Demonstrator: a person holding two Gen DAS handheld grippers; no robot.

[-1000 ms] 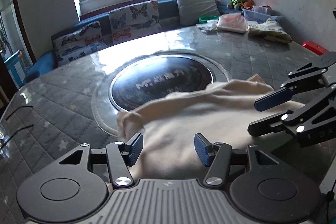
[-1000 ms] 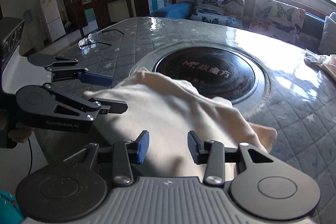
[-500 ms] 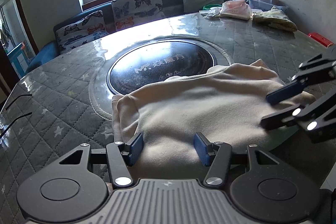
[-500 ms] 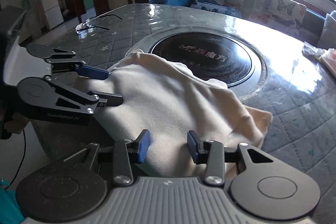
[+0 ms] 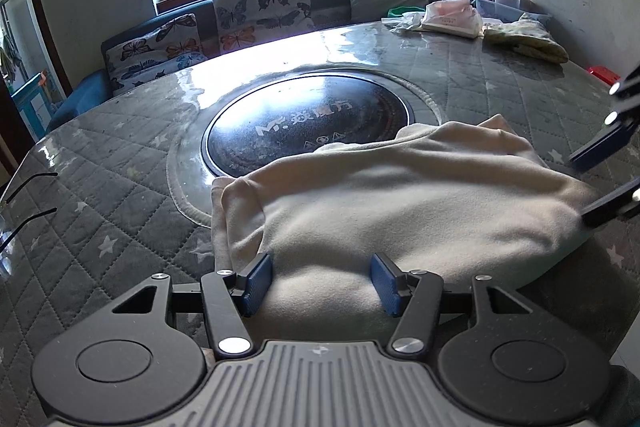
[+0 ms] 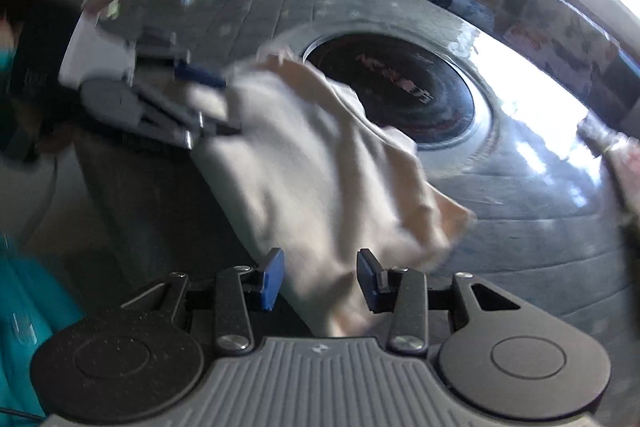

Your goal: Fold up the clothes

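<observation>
A cream fleece garment (image 5: 400,207) lies in a loose fold on the near part of the round quilted table (image 5: 120,187), with its far edge on the black glass disc (image 5: 304,131). My left gripper (image 5: 322,283) is open over the garment's near edge, and cloth bulges between its blue pads. My right gripper (image 5: 582,189) reaches in from the right, jaws apart around the garment's right corner. The right wrist view is blurred: there my right gripper (image 6: 320,281) is open with the garment (image 6: 312,155) running between its pads, and the left gripper (image 6: 218,105) straddles the far corner.
Other clothes (image 5: 452,19) and a patterned bundle (image 5: 524,35) sit at the table's far right. Butterfly cushions (image 5: 260,11) line a bench under the window. Thin black cables (image 5: 28,183) lie at the left edge. Something teal (image 6: 24,307) hangs below the table's near rim.
The garment has sunk from a raised, billowing shape to a flatter fold on the table. My right gripper has risen and rolled, tilting and blurring its view. The left gripper has stayed put.
</observation>
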